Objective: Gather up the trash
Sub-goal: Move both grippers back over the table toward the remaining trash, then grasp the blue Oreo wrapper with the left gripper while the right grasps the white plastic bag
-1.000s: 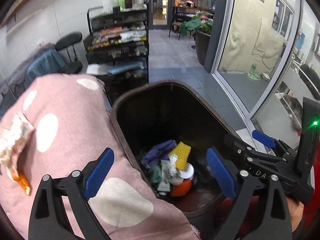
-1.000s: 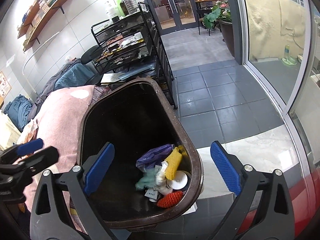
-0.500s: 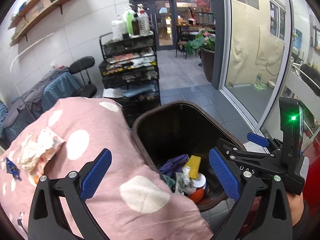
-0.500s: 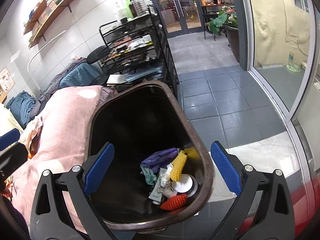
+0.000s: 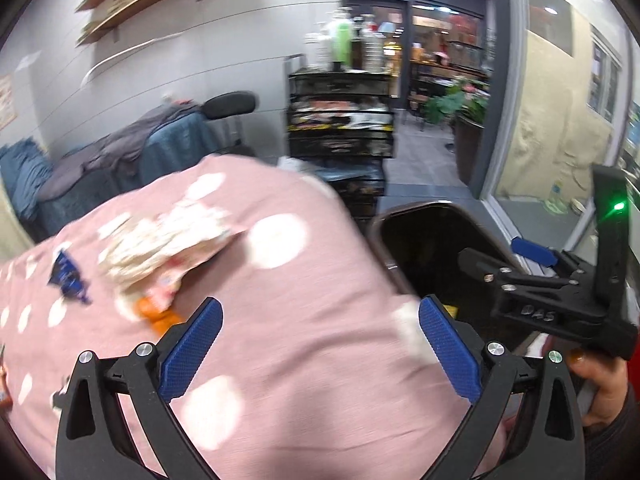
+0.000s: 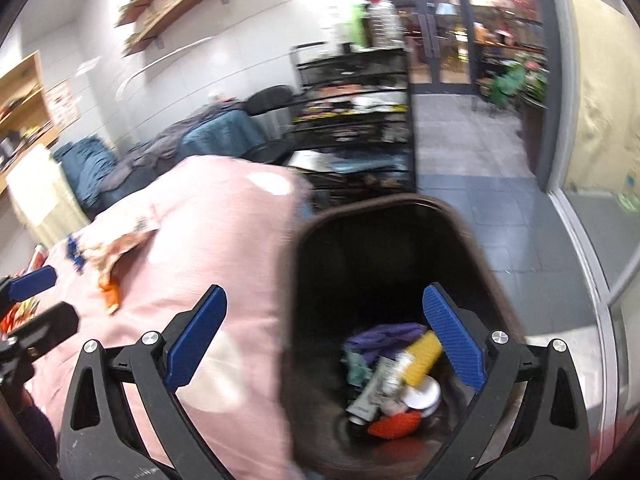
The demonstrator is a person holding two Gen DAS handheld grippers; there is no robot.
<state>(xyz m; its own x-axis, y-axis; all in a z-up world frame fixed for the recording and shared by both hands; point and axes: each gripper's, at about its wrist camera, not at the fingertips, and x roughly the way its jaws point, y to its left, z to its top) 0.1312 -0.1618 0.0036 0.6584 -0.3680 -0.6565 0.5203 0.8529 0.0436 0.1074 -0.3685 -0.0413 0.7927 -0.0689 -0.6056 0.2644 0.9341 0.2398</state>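
With both the left gripper (image 5: 316, 350) and right gripper (image 6: 326, 338) spread empty, we next reach for the crumpled wrapper (image 5: 160, 248) at ten o'clock, bin (image 6: 400, 216) at two

Pink cloth (image 5: 304, 320) with white dots, dark brown bin (image 6: 296, 320), blue-padded jaws

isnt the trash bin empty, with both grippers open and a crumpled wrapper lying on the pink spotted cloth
Not empty. The right wrist view shows the bin holding trash at its bottom. The rest holds: the left gripper and right gripper are open, and the wrapper lies on the pink cloth.
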